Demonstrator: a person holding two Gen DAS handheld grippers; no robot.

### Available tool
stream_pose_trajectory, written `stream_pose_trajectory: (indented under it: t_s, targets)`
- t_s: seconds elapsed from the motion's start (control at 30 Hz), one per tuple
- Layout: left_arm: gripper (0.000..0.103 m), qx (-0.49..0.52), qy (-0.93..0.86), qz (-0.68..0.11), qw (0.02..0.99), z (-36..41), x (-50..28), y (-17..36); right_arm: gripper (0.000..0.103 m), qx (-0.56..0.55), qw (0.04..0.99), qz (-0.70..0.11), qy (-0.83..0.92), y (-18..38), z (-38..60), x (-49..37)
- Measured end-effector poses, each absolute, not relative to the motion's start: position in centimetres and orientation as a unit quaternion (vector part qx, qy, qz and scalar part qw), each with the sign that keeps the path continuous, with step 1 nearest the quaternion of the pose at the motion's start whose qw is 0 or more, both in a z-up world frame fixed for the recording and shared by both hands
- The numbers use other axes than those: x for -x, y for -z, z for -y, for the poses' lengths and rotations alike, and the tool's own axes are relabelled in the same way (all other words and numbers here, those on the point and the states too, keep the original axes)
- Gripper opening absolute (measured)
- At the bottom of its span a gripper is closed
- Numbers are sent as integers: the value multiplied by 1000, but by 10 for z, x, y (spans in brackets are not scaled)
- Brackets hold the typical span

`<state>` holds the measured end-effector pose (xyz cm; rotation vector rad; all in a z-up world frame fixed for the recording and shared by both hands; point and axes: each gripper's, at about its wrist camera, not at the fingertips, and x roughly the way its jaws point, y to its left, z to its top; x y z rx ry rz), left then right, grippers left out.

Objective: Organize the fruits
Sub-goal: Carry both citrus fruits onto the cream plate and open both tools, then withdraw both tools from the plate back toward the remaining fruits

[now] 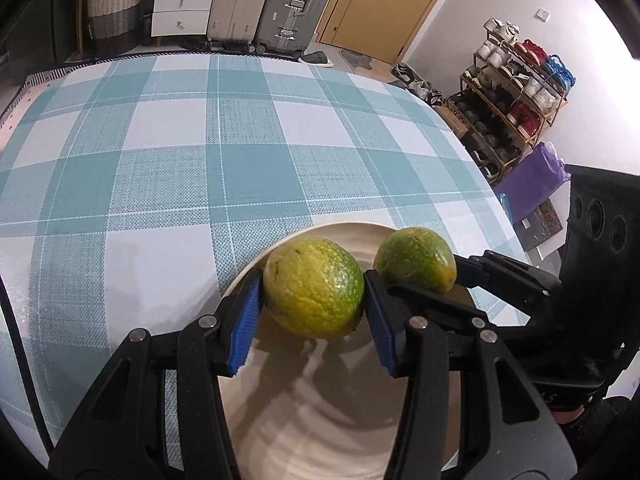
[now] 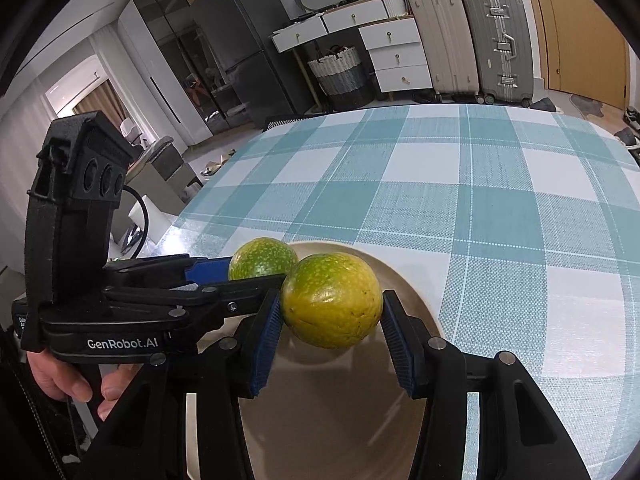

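Left wrist view, nearest: left gripper [image 1: 314, 312], black arms filling the bottom, blue pads [image 1: 245, 328] pressing both sides of the left fruit [image 1: 314, 286].
Left fingers: closing on this green-yellow fruit, gripping it firmly at left and right flank.
Left fruit place: hanging over the beige plate [image 1: 320, 420], shadow falling below it, so probably lifted a little and not resting.
Neighbour: right fruit [image 1: 416, 258] sitting just beside, at the right, held by the right gripper [image 1: 460, 276] coming in from the side.
Surface: table [image 1: 160, 160] with teal checked cloth, plate lying near its close edge.

Right wrist view, nearest: right gripper [image 2: 332, 336], blue pads [image 2: 266, 340] touching both flanks of the right fruit [image 2: 332, 300].
Right fingers: clamping this fruit, no gap showing at either pad.
Right fruit place: above the plate [image 2: 328, 420], near its far rim.
Left side: left gripper [image 2: 248, 276] holding the left fruit [image 2: 262, 258] close behind, the two fruits nearly touching; hand [image 2: 76, 380] grasping the handle.

Step in hand: probably placing both fruits on the plate together.
Next move: probably lowering until each fruit is resting, then opening slowly, keeping the fruits from knocking and rolling off the shallow rim.
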<state>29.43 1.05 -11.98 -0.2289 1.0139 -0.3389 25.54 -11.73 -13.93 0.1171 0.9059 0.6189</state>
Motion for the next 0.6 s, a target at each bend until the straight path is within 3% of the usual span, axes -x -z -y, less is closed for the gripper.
stream_pose_trajectory:
  t_s: [0.23, 0.37, 0.6]
  targets:
    - [52, 109, 161, -468, 862, -13, -286, 107, 56, -54, 858, -421, -288, 133, 120, -252]
    - [54, 109, 150, -459, 869, -17, -276, 96, 71, -46, 875, -397, -272, 121, 127, -242]
    - [62, 84, 118, -445, 884, -21, -248, 79, 71, -50, 889, -377, -257, 106, 141, -223]
